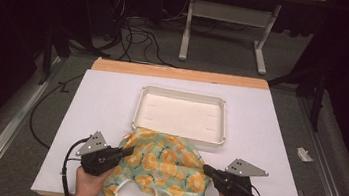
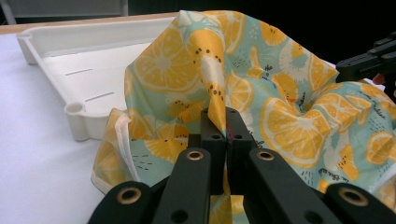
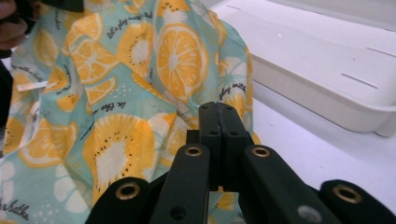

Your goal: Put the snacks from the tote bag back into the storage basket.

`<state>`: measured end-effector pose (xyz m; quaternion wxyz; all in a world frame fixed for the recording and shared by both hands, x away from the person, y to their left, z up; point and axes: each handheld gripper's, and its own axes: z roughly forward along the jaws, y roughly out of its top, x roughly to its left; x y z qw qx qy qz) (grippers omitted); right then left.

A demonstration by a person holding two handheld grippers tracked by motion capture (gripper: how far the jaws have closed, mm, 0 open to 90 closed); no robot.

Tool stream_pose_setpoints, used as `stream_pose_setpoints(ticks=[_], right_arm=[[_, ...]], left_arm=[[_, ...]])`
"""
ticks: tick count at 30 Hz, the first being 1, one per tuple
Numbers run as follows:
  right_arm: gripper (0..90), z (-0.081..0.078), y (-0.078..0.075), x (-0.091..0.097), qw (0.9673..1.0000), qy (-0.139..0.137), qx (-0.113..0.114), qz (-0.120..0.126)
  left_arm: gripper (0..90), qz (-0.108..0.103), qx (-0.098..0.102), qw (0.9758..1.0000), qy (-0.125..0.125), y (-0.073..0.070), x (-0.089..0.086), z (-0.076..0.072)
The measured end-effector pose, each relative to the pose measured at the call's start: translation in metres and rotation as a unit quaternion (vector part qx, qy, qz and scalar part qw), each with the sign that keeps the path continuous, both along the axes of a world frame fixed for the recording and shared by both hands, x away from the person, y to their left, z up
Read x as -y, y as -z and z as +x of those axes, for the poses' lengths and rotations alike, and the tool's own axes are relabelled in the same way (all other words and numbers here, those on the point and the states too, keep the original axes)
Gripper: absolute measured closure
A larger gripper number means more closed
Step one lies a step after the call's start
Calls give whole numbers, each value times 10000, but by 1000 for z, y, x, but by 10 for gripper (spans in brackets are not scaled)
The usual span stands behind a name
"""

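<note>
A teal cloth bag printed with orange slices (image 1: 165, 160) lies bunched at the table's front, just before a white tray (image 1: 183, 93). My left gripper (image 1: 128, 151) is at the bag's left side. In the left gripper view it (image 2: 220, 116) is shut on a raised fold of the bag (image 2: 289, 126). My right gripper (image 1: 206, 170) meets the bag's right edge. Its jaws (image 3: 219, 109) are pressed together with the fabric (image 3: 116, 140) running up to and under them. The bag tents up between the two grippers. The right gripper (image 2: 364, 63) also appears far off in the left gripper view.
The white tray (image 2: 84, 116) (image 3: 327, 107) is shallow, with nothing in it, right behind the bag. White straps (image 1: 126, 190) trail off the table's front edge. A white sheet (image 1: 102, 99) covers the table. Cables and a table frame stand on the floor beyond.
</note>
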<state>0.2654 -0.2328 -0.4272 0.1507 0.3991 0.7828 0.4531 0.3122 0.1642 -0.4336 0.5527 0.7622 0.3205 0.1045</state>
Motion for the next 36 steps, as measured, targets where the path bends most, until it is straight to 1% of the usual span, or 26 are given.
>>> stream_pose_setpoints(ticks=[4, 13, 15, 19, 23, 27, 29, 33, 34, 36], right_arm=[[900, 2, 3, 2, 10000, 68, -1, -39], [900, 8, 12, 8, 9996, 217, -158, -58], [900, 10, 14, 9, 9996, 216, -157, -83], [900, 12, 18, 10, 9993, 256, -259, -79], [900, 13, 20, 10, 9992, 241, -292, -110], [900, 12, 20, 10, 9993, 244, -272, -85], [900, 11, 19, 9, 9995, 228, -221, -83], [855, 8, 14, 9, 9997, 185, -128, -31], [816, 5, 10, 9, 9998, 169, -70, -2], [812, 4, 7, 8, 9999, 159, -38, 11]], left_arm=[[896, -11, 50, 10000, 13, -3, 0, 0], [897, -60, 98, 9999, 82, -9, 6, 3], [897, -76, 124, 9998, 102, -10, 8, 4], [897, -81, 166, 9997, 126, -14, 12, 8], [899, -96, 182, 9997, 141, -17, 17, 11], [900, -60, 190, 9996, 178, -18, 22, 15], [900, -48, 180, 9996, 193, -19, 24, 16], [900, -11, 157, 9996, 230, -19, 28, 18], [900, -24, 158, 9996, 242, -19, 29, 19], [900, -34, 156, 9996, 243, -19, 30, 19]])
